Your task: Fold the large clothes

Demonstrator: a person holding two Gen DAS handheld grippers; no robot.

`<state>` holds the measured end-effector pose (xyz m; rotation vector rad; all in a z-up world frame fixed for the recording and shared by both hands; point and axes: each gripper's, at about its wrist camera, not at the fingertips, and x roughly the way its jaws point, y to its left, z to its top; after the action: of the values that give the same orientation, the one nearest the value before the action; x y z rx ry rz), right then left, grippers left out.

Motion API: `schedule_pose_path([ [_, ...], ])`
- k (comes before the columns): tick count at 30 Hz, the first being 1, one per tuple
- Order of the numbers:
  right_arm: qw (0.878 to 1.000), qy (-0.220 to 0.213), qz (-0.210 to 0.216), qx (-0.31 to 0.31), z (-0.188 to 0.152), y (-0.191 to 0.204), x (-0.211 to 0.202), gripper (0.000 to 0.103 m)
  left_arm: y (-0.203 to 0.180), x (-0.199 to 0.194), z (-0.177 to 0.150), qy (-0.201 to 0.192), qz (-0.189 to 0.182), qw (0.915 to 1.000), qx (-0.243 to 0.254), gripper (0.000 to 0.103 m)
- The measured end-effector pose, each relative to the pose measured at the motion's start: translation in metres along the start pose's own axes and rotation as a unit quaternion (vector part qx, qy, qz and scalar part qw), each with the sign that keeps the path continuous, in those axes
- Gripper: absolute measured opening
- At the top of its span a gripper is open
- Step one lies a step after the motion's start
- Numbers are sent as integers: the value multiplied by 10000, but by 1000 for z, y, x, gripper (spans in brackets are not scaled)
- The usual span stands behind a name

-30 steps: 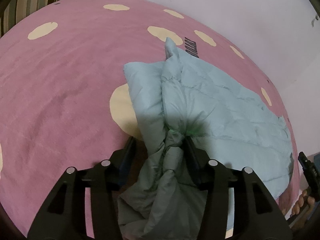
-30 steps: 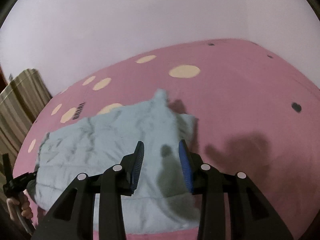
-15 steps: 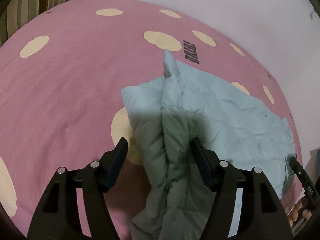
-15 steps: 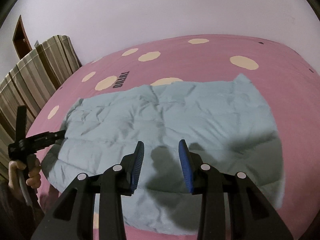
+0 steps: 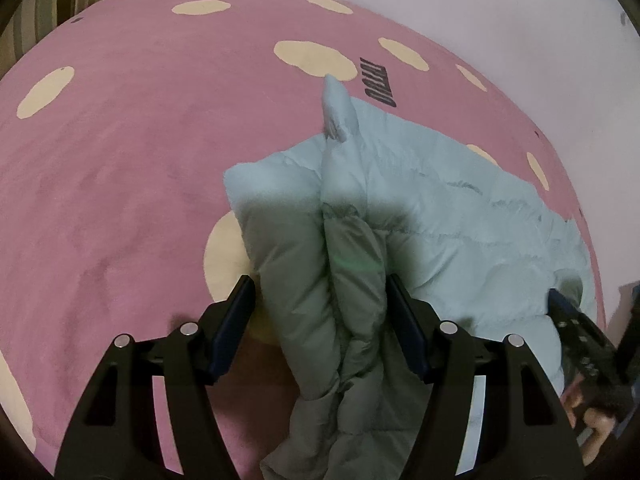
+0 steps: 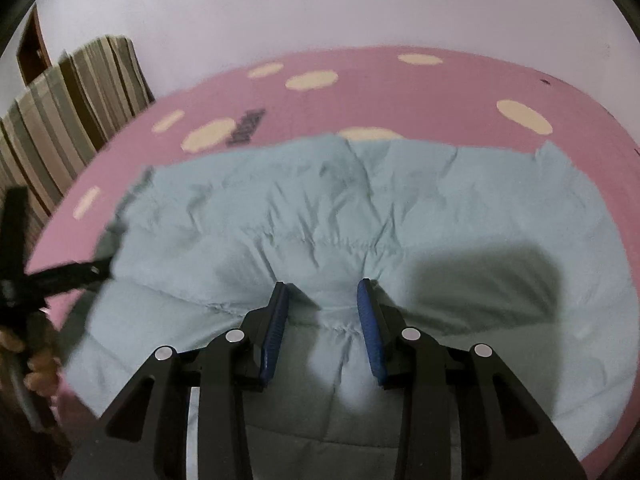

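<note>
We see one pale blue puffy jacket (image 6: 360,216) lying flat on one pink blanket (image 5: 120,152) with cream spots, filling the middle of the right wrist view from nine to three o'clock, with one striped cushion (image 6: 68,104) at ten o'clock. Our two grippers are both over it: the left gripper (image 5: 320,300) stands spread with a bunched fold of the jacket rising between its fingers, and we cannot tell whether the pads touch the fold. The right gripper (image 6: 322,308) hangs half parted over the jacket's quilted seam, pinching nothing.
</note>
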<state>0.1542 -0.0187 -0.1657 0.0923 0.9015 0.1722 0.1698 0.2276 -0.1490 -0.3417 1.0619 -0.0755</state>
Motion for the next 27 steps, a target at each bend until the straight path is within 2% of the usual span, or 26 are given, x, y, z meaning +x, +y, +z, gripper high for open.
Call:
schedule_pose_path([
  [5, 9993, 52, -285, -232, -6, 6, 12, 37, -5, 7, -1, 58, -61, 9999, 148, 66],
  [11, 9992, 70, -334, -228, -6, 7, 14, 37, -11, 13, -1, 113, -88, 9995, 279, 66],
  [14, 9991, 75, -339, -225, -7, 7, 15, 36, -12, 15, 0, 139, -191, 9993, 278, 57],
  [17, 9991, 65, -353, -235, -6, 7, 15, 36, -15, 15, 0, 171, -297, 9990, 292, 44],
  [19, 9990, 57, -377, -247, -8, 9, 15, 36, -17, 14, 1, 179, -418, 9986, 266, 31],
  [21, 9988, 51, -398, -267, -8, 9, 14, 37, -21, 9, 1, 151, -432, 9986, 282, 22],
  [27, 9983, 26, -476, -325, -10, 13, 16, 37, -43, -8, -1, 10, -297, 9984, 471, 17],
])
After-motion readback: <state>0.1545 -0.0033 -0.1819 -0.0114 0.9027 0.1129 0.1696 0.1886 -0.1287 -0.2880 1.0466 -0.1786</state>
